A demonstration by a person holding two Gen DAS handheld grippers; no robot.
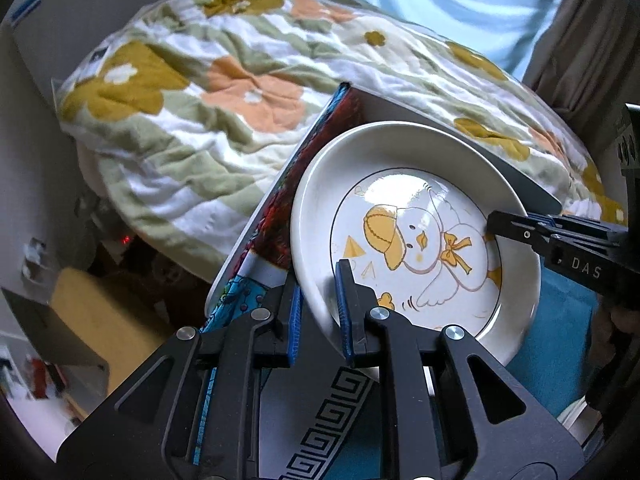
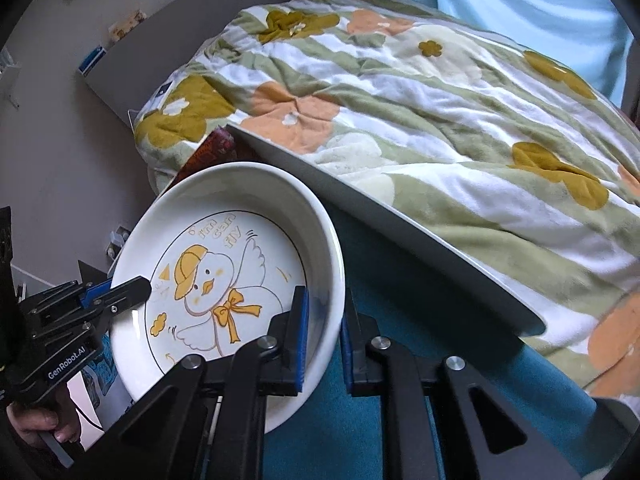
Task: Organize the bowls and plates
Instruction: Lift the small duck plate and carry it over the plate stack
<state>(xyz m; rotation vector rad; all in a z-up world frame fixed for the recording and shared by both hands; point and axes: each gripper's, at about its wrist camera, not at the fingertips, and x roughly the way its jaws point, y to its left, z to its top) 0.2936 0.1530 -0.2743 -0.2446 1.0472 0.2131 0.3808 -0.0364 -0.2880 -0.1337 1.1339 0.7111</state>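
A white plate with a yellow duck drawing (image 1: 416, 236) is held tilted in the air between both grippers. My left gripper (image 1: 320, 304) is shut on its near-left rim. My right gripper (image 2: 325, 320) is shut on the opposite rim; it also shows in the left wrist view (image 1: 496, 226). The plate fills the lower left of the right wrist view (image 2: 224, 272), where the left gripper (image 2: 132, 290) clamps the far rim.
Under the plate lies a teal surface (image 2: 380, 412) and a patterned box or book (image 1: 264, 240). A grey board edge (image 2: 384, 220) runs behind it. A floral quilt (image 1: 224, 92) covers the bed beyond. A yellow box (image 1: 88, 312) sits low at left.
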